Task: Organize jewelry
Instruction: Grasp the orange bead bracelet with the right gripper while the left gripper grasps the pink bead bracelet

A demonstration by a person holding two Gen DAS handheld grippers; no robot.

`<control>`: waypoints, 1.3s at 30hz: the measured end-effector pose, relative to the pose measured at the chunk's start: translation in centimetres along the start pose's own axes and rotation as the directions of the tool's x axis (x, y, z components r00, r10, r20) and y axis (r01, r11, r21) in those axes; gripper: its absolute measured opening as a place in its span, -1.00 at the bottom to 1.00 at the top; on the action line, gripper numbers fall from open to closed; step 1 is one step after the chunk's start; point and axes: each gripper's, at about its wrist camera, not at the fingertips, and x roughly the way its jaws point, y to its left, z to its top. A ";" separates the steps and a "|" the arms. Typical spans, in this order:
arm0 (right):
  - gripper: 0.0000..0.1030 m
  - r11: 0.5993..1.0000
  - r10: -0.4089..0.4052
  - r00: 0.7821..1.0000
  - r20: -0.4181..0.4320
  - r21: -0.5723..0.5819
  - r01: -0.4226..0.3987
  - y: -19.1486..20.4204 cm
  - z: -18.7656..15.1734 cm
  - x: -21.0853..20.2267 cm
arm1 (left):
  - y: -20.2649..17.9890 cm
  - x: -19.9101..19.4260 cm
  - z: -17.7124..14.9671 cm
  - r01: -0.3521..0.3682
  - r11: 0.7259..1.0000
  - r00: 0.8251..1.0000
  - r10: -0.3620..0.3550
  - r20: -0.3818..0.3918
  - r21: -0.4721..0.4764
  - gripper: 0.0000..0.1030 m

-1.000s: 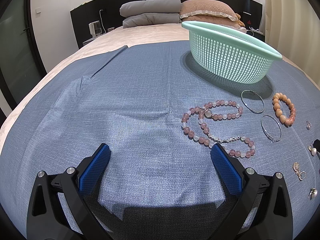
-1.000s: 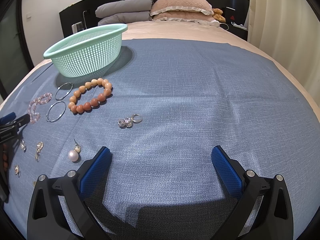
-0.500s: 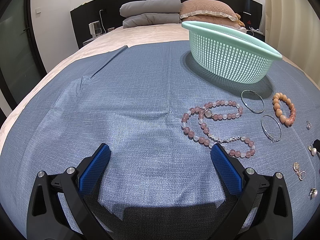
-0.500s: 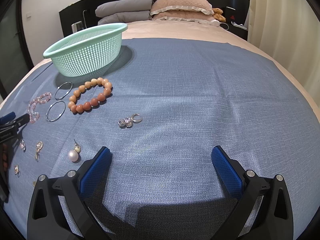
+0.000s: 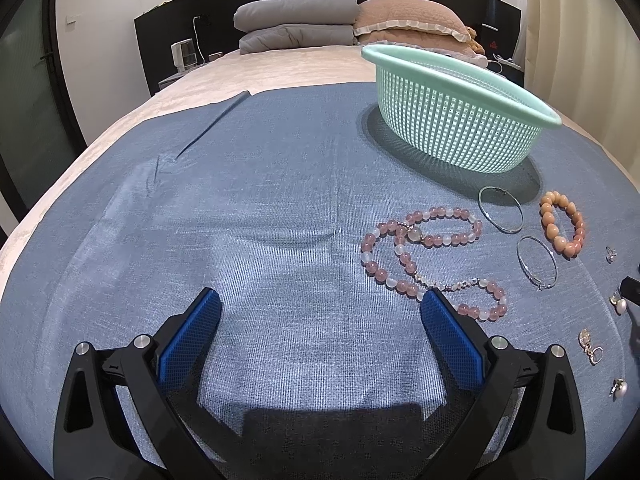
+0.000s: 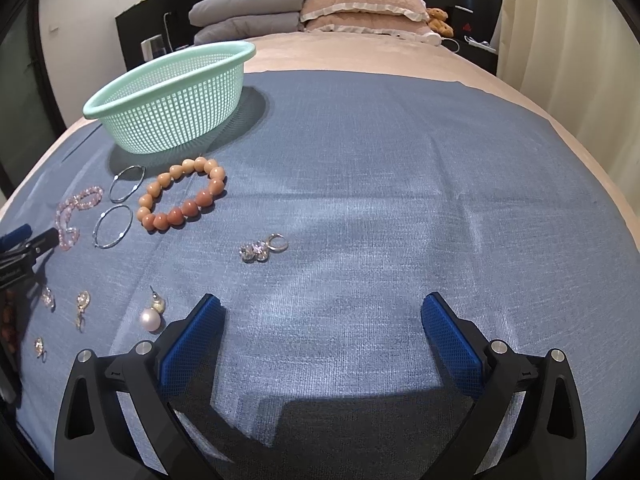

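Jewelry lies scattered on a blue cloth (image 6: 400, 180) spread over the bed. Nearest, both the left gripper (image 5: 320, 308) and right gripper (image 6: 322, 312) hover with fingers spread wide, holding nothing. A pearl earring (image 6: 151, 318) sits just left of the right gripper. Farther off lie the pink bead strand (image 5: 432, 256), two silver hoops (image 5: 502, 210) and the orange bead bracelet (image 6: 182, 196). Beyond them stands the mint basket (image 6: 168, 108).

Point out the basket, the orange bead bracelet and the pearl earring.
basket (image 6: 168, 100), right wrist view, on its mesh side wall.
orange bead bracelet (image 6: 175, 216), right wrist view, on a near bead.
pearl earring (image 6: 150, 319), right wrist view, on the pearl.
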 end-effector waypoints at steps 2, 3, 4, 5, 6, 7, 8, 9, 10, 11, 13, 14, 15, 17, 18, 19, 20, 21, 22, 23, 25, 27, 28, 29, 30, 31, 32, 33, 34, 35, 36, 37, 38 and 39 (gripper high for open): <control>0.86 1.000 0.023 1.000 0.021 -0.015 -0.023 0.6 0.7 -0.3 | 0.0 -0.2 0.3 0.018 1.000 1.000 -0.018 0.007 -0.001 0.92; 0.86 0.999 0.028 0.999 0.030 -0.028 -0.028 1.0 1.0 -0.4 | -0.1 -0.3 0.5 0.025 1.000 1.000 -0.025 0.012 0.010 0.92; 0.86 0.999 0.029 0.999 0.040 -0.042 -0.028 1.4 1.4 -0.5 | -0.4 -0.4 0.7 0.032 0.999 0.999 -0.032 0.022 0.023 0.92; 0.86 0.998 0.030 0.998 0.048 -0.056 -0.027 1.8 1.8 -0.6 | -0.6 -0.5 0.9 0.037 0.999 0.999 -0.038 0.030 0.035 0.92; 0.86 0.997 0.034 0.998 0.054 -0.068 -0.031 2.2 2.2 -0.5 | -1.0 -0.5 1.2 0.041 0.998 0.999 -0.043 0.034 0.051 0.92; 0.86 0.996 0.041 0.998 0.057 -0.078 -0.037 2.6 2.6 -0.4 | -1.3 -0.5 1.4 0.048 0.997 0.998 -0.051 0.033 0.062 0.92; 0.86 0.995 0.044 0.997 0.060 -0.089 -0.039 3.0 3.0 -0.3 | -1.7 -0.3 1.6 0.053 0.996 0.998 -0.055 0.028 0.072 0.92; 0.86 0.994 0.043 0.997 0.063 -0.098 -0.037 3.4 3.3 -0.1 | -2.2 0.0 1.8 0.055 0.994 0.998 -0.057 0.024 0.091 0.92; 0.86 0.994 0.043 0.997 0.065 -0.105 -0.036 3.8 3.6 0.1 | -2.6 0.2 2.0 0.061 0.993 0.998 -0.063 0.020 0.104 0.92; 0.86 0.994 0.048 0.997 0.068 -0.106 -0.040 4.1 3.8 0.3 | -2.7 0.4 2.1 0.068 0.991 0.997 -0.070 0.015 0.111 0.92; 0.86 0.994 0.058 0.996 0.062 -0.097 -0.052 4.5 4.2 0.7 | -3.2 0.9 2.5 0.071 0.989 0.997 -0.072 0.006 0.126 0.92; 0.86 0.994 0.058 0.997 0.057 -0.092 -0.053 4.7 4.4 1.0 | -3.4 1.2 2.6 0.071 0.988 0.997 -0.072 0.001 0.133 0.92; 0.86 0.995 0.056 0.997 0.051 -0.086 -0.052 4.8 4.5 1.4 | -3.6 1.5 2.7 0.071 0.988 0.997 -0.070 -0.007 0.140 0.92; 0.85 0.995 0.068 0.997 0.040 -0.074 -0.065 4.9 4.8 2.0 | -3.8 2.0 3.0 0.070 0.988 0.997 -0.068 -0.022 0.140 0.92; 0.85 0.995 0.070 0.997 0.036 -0.069 -0.068 5.0 4.9 2.3 | -3.8 2.3 3.1 0.073 0.988 0.997 -0.070 -0.033 0.136 0.92; 0.85 0.995 0.072 0.997 0.030 -0.066 -0.070 5.1 5.1 2.6 | -3.7 2.5 3.2 0.075 0.988 0.997 -0.070 -0.043 0.134 0.92; 0.83 0.995 0.075 0.997 0.024 -0.064 -0.073 5.2 5.2 3.0 | -3.7 2.7 3.2 0.075 0.988 0.996 -0.068 -0.051 0.134 0.92; 0.79 0.995 0.078 0.997 0.015 -0.064 -0.077 5.2 5.4 3.4 | -3.7 2.8 3.3 0.073 0.988 0.996 -0.067 -0.053 0.135 0.92; 0.54 0.995 0.077 0.997 0.003 -0.064 -0.077 5.3 5.5 3.8 | -3.6 2.9 3.2 0.073 0.988 0.996 -0.067 -0.053 0.135 0.92; 0.12 0.995 0.074 0.997 -0.018 -0.062 -0.075 5.4 5.6 4.3 | -3.6 3.0 3.4 0.073 0.988 0.996 -0.066 -0.054 0.136 0.92; 0.09 0.996 0.070 0.997 -0.039 -0.060 -0.072 5.5 5.7 4.9 | -3.6 3.3 3.4 0.083 0.988 0.995 -0.076 -0.059 0.128 0.92; 0.09 0.995 0.054 0.998 -0.036 -0.085 -0.057 5.9 5.7 5.0 | -3.3 3.5 3.4 0.104 0.988 0.993 -0.097 -0.066 0.110 0.92; 0.07 0.994 0.048 0.998 -0.037 -0.097 -0.051 6.1 5.7 5.0 | -3.2 3.5 3.3 0.107 0.988 0.993 -0.100 -0.066 0.108 0.92; 0.01 0.993 0.046 0.998 -0.036 -0.106 -0.050 6.3 5.6 5.0 | -3.3 3.6 3.3 0.105 0.988 0.993 -0.098 -0.065 0.110 0.92; -0.05 0.991 0.052 0.998 -0.036 -0.120 -0.056 6.6 5.5 5.0 | -3.4 3.6 3.2 0.101 0.988 0.993 -0.094 -0.065 0.115 0.92; -0.21 0.988 0.060 0.998 -0.035 -0.138 -0.064 7.0 5.3 4.9 | -3.5 3.6 3.2 0.100 0.988 0.993 -0.093 -0.066 0.117 0.92; -0.41 0.985 0.063 0.997 -0.033 -0.159 -0.068 7.4 5.2 4.8 | -3.5 3.6 3.2 0.104 0.988 0.993 -0.096 -0.067 0.117 0.90; -0.54 0.981 0.061 0.998 -0.031 -0.184 -0.066 7.9 5.2 4.8 | -3.5 3.6 3.2 0.113 0.987 0.992 -0.106 -0.069 0.115 0.84; -0.71 0.976 0.055 0.998 -0.026 -0.209 -0.059 8.4 5.0 4.7 | -3.6 3.6 3.2 0.122 0.985 0.991 -0.114 -0.067 0.118 0.80; -0.78 0.972 0.044 0.999 -0.021 -0.230 -0.048 8.9 4.9 4.6 | -3.7 3.5 3.1 0.132 0.983 0.990 -0.125 -0.066 0.126 0.70; -0.78 0.970 0.032 0.999 -0.012 -0.241 -0.034 9.2 4.7 4.5 | -3.9 3.4 3.0 0.139 0.981 0.989 -0.132 -0.065 0.133 0.61; -0.78 0.970 0.032 0.999 -0.008 -0.241 -0.033 9.1 4.7 4.4 | -3.9 3.3 3.0 0.139 0.981 0.989 -0.131 -0.064 0.139 0.59; -0.78 0.972 0.041 0.999 -0.007 -0.233 -0.042 8.9 4.7 4.3 | -4.0 3.2 3.0 0.149 0.979 0.988 -0.141 -0.066 0.142 0.44; -0.78 0.974 0.053 0.999 -0.008 -0.221 -0.053 8.7 4.7 4.1 | -4.0 3.0 3.0 0.163 0.976 0.986 -0.156 -0.062 0.141 0.08</control>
